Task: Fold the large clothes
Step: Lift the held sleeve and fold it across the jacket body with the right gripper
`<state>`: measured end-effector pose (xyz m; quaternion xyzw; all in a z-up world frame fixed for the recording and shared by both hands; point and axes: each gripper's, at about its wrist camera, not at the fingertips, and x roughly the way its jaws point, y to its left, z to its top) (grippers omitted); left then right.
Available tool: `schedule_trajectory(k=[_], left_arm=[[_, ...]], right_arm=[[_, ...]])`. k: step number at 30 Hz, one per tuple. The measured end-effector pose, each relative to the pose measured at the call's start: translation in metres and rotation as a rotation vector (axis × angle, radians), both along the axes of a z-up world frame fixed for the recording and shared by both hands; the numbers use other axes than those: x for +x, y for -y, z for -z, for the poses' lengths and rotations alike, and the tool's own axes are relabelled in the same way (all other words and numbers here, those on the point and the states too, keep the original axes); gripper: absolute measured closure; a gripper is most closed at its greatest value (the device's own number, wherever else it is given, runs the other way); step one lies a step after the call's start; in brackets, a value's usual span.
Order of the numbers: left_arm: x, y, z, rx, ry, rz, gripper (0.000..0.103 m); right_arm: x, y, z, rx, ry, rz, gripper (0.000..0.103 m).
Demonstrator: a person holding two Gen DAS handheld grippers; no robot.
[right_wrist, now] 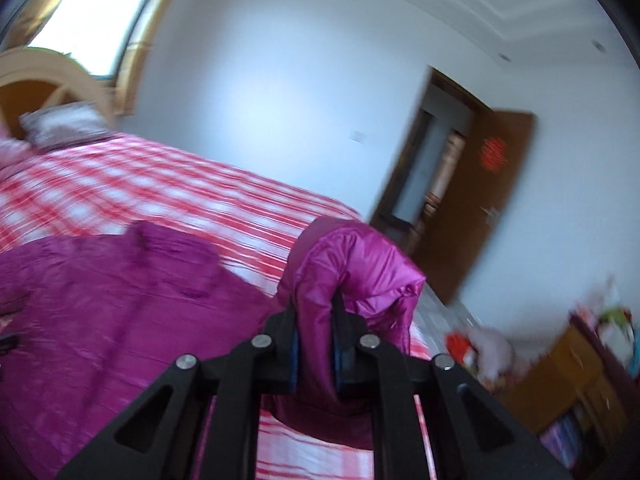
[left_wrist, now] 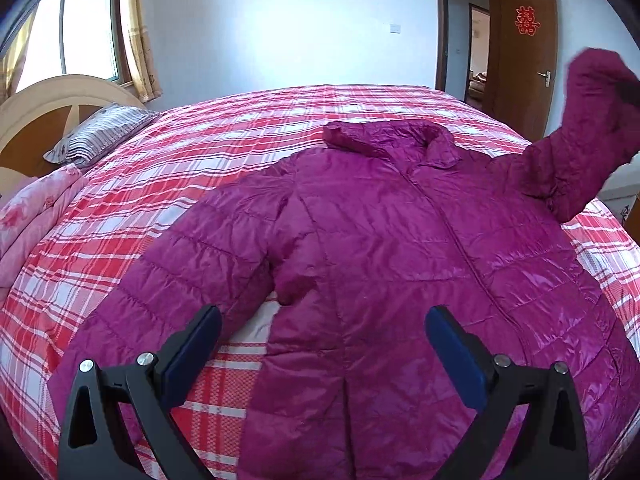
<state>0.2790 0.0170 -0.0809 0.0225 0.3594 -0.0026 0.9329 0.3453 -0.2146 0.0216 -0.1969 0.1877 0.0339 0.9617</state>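
The purple jacket (left_wrist: 400, 240) lies spread on the bed (left_wrist: 160, 184); the right claw (right_wrist: 314, 344) grips its raised sleeve (right_wrist: 356, 264), the left claw (left_wrist: 320, 344) hovers released above the hem

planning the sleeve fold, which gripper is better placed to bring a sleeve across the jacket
Right. The right gripper is already shut on the raised sleeve, lifted off the bed beside the purple puffer jacket. The left gripper hovers open over the hem, gripping nothing.

Black gripper (left_wrist: 322, 326), blue pads (left_wrist: 456, 354), silver screws (left_wrist: 145, 359)
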Motion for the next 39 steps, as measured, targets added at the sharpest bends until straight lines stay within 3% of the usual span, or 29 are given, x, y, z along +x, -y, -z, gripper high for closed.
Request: schedule_trajectory(k=[6,14,16,17,18,20,26,28,32,35,37,39], left_arm=[[0.000,-0.024,-0.001,-0.015,0.004,-0.051,0.001],[0.009,-0.047,0.001,0.011,0.002,-0.106,0.001],[0.009,-0.048,0.001,0.029,0.008,-0.117,0.001],[0.010,-0.049,0.001,0.035,0.011,-0.122,0.001],[0.010,-0.051,0.000,0.038,0.013,-0.127,0.001],[0.008,-0.055,-0.002,0.039,0.032,-0.153,0.001],[0.004,-0.069,-0.028,-0.001,0.134,-0.228,0.001],[0.002,-0.065,-0.039,-0.016,0.182,-0.220,0.001],[0.021,-0.031,-0.044,0.012,0.180,-0.146,0.001],[0.042,0.009,-0.039,0.061,0.187,-0.080,0.001],[0.054,0.032,-0.035,0.066,0.176,-0.034,0.001],[0.066,0.057,-0.028,0.081,0.176,0.017,0.001]], right_arm=[[0.013,-0.083,0.046,-0.086,-0.098,-0.183,0.089],[0.039,-0.159,0.111,-0.016,-0.275,-0.286,0.088],[0.041,-0.168,0.122,0.018,-0.319,-0.312,0.083],[0.039,-0.171,0.126,0.041,-0.335,-0.322,0.074],[0.040,-0.174,0.129,0.062,-0.353,-0.335,0.053],[0.038,-0.177,0.129,0.147,-0.407,-0.400,0.024],[0.016,-0.156,0.080,0.366,-0.405,-0.547,0.029],[0.021,-0.133,0.064,0.400,-0.385,-0.500,0.022],[0.050,-0.085,0.057,0.334,-0.293,-0.301,0.024],[0.091,-0.029,0.068,0.398,-0.309,-0.130,0.044],[0.116,0.004,0.077,0.434,-0.316,-0.035,0.050],[0.130,0.021,0.085,0.470,-0.327,-0.010,0.057]])
